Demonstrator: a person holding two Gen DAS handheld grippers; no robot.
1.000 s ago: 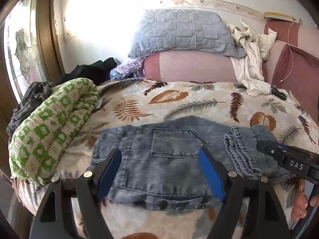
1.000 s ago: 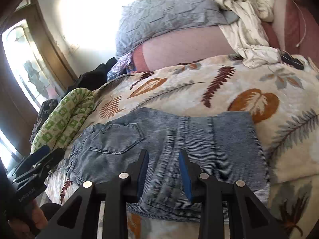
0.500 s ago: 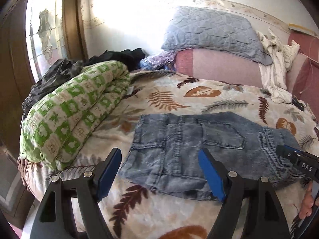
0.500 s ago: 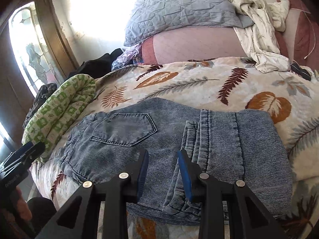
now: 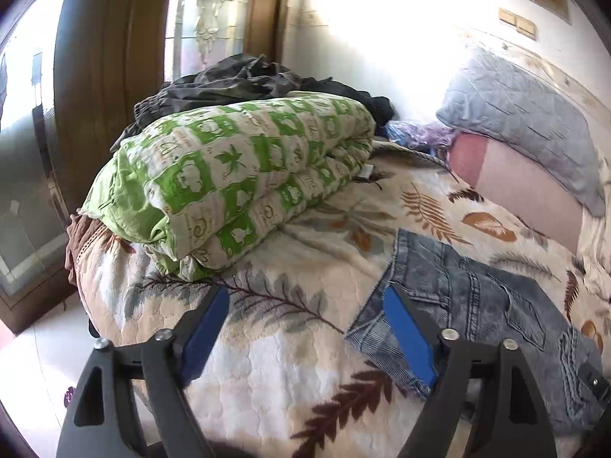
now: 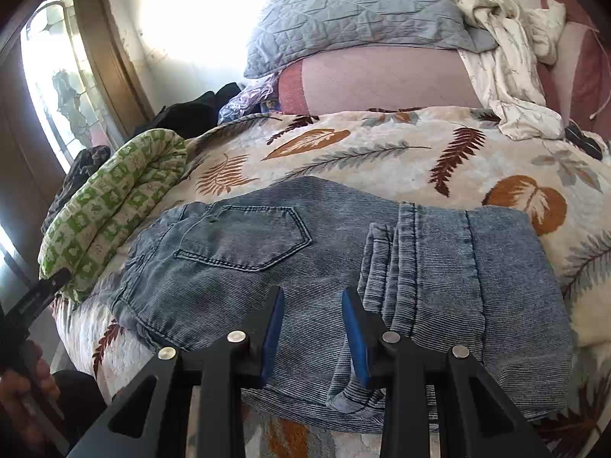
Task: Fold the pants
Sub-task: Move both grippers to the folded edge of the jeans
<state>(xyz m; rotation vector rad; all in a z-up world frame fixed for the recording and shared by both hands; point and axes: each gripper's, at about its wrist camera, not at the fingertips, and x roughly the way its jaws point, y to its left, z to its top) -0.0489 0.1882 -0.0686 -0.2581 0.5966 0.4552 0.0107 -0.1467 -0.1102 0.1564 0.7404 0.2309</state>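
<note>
In the left wrist view, the left gripper (image 5: 305, 337) has its fingers released and spread wide, having just opened further, with only the leaf-print bedspread (image 5: 275, 362) between them. The folded jeans (image 5: 477, 305) lie to the right of these fingers, their near left corner just behind the right finger's blue pad (image 5: 408, 339); nothing is gripped. A rolled green quilt (image 5: 236, 175) sits far left on the bed.

In the right wrist view, the right gripper (image 6: 313, 336) hovers over the near edge of the jeans (image 6: 267, 267), fingers part-way open and not pinching the denim that I can see. The jeans' long axis runs left to right across the bed, back pocket (image 6: 244, 236) on the left half, leg cuffs (image 6: 401, 267) folded in right of centre. The left gripper (image 6: 34, 297) shows at the far left edge, off the waistband end. Judging by this, the next fold would bring one end across the other, and the left hand is nearer the waistband end, the right nearer the cuffs.
</note>
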